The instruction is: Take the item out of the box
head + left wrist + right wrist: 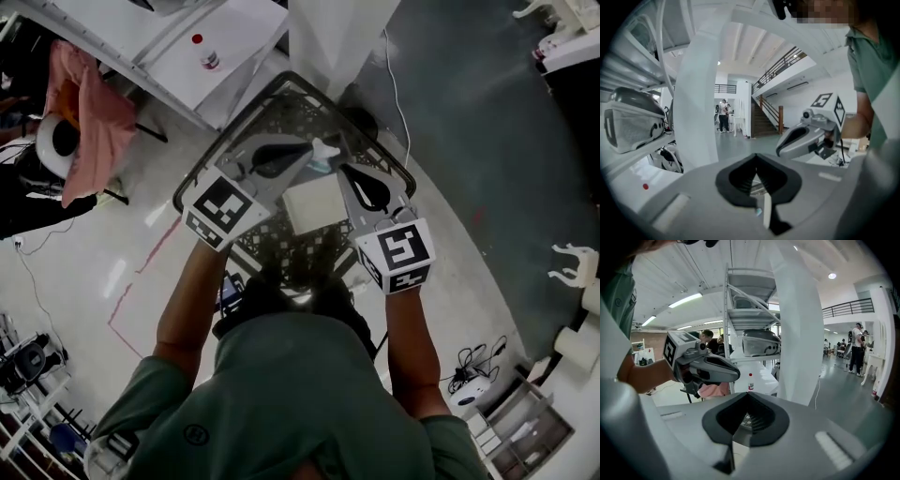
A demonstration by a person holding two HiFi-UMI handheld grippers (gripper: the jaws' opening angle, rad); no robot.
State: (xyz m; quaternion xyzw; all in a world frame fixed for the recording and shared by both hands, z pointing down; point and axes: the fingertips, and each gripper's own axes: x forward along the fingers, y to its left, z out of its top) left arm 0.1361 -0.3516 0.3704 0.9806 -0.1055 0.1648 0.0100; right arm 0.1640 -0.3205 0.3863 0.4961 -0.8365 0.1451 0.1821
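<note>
Over the black mesh table (234, 122), I have the left gripper (305, 152) and right gripper (345, 172) both clenched shut, flanking a white box (314, 204).

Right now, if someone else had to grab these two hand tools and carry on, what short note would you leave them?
Left gripper: jaws shut, over the table's far side; a small pale thing lies at its tip, whether gripped I cannot tell.
Right gripper: jaws shut, nothing in them, beside the box.
White box: on the dark mesh table, between the grippers, apparently closed.
Done: nothing visibly out. Left: open the box, lift the item out.
</note>
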